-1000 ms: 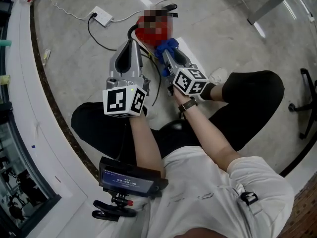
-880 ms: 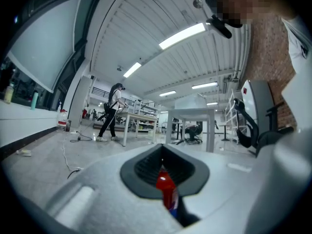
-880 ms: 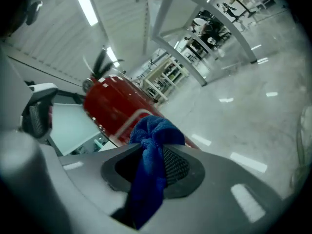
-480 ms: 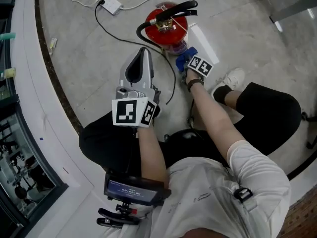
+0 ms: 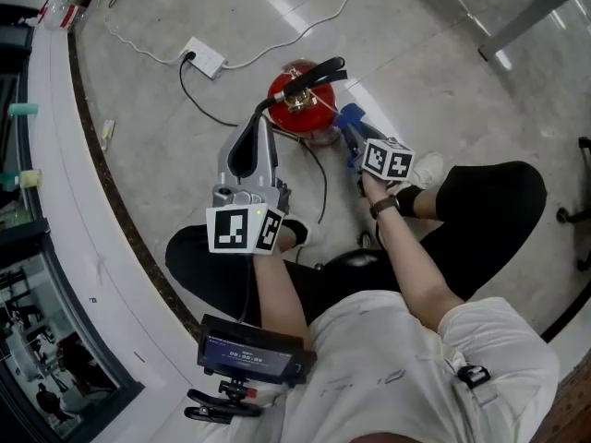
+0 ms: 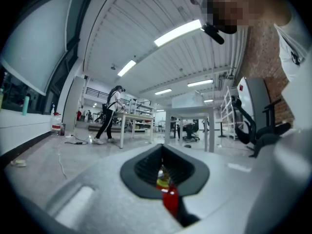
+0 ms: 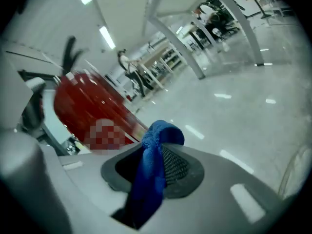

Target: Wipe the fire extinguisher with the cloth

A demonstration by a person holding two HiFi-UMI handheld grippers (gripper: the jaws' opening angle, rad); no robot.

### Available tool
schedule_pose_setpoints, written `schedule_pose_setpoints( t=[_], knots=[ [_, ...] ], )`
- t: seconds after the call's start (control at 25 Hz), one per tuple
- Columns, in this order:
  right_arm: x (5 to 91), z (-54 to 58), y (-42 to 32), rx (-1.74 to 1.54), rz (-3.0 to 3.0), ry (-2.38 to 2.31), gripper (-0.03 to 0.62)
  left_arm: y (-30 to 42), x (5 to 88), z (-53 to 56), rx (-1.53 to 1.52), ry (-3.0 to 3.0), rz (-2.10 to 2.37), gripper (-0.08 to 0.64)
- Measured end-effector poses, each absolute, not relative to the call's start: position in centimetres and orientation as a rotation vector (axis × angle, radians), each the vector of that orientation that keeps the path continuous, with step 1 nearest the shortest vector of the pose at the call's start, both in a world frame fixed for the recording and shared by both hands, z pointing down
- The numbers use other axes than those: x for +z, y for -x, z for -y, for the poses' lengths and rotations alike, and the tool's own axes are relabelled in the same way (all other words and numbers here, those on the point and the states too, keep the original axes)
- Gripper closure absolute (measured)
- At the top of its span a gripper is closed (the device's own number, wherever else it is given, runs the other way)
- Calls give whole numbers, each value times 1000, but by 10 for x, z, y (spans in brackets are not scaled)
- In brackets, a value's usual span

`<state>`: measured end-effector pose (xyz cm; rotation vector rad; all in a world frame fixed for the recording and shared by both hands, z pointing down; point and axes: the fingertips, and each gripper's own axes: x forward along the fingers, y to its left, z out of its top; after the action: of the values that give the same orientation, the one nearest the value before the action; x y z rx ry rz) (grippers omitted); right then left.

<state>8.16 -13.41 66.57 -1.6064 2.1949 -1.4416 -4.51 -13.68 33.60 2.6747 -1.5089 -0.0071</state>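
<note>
The red fire extinguisher (image 5: 297, 109) stands upright on the floor, with its black handle (image 5: 316, 72) on top and its hose curving down the left side. My right gripper (image 5: 351, 129) is shut on a blue cloth (image 5: 350, 115), held at the extinguisher's right side. In the right gripper view the cloth (image 7: 152, 172) hangs between the jaws of my right gripper (image 7: 157, 147), with the red cylinder (image 7: 87, 108) just beyond. My left gripper (image 5: 262, 125) is shut and empty, its tip by the hose. In the left gripper view the extinguisher (image 6: 168, 200) shows through the jaws' slit.
A white power strip (image 5: 205, 56) with cables lies on the floor beyond the extinguisher. A black cable (image 5: 322, 185) runs between my knees. A white ledge (image 5: 55, 164) curves along the left. A table leg (image 5: 528, 5) and a chair base (image 5: 578, 212) are at the right.
My right gripper with the cloth has slid along the extinguisher's right side and still holds the cloth. The left gripper has stayed shut and ended nearer the hose.
</note>
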Motion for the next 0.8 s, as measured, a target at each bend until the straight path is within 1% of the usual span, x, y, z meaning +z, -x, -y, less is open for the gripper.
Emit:
schedule_pose_setpoints(
  t=[0.08, 0.16, 0.28, 0.36, 0.48, 0.8],
  knots=[
    [575, 143, -92, -1245, -2198, 1418, 494, 42, 319, 148, -64, -2711, 1517, 558],
    [502, 138, -97, -1136, -2164, 1219, 494, 40, 308, 152, -107, -2719, 1524, 558],
    [440, 140, -85, -1092, -2188, 1053, 494, 29, 298, 155, -146, -2740, 1497, 558],
    [431, 148, -67, -1109, -2203, 1004, 494, 21, 293, 153, -162, -2754, 1474, 558],
    [439, 147, -43, -1124, -2225, 1025, 497, 19, 289, 143, -153, -2762, 1458, 558],
    [440, 151, -53, -1056, -2250, 1089, 500, 16, 287, 143, -181, -2746, 1473, 558]
  ],
)
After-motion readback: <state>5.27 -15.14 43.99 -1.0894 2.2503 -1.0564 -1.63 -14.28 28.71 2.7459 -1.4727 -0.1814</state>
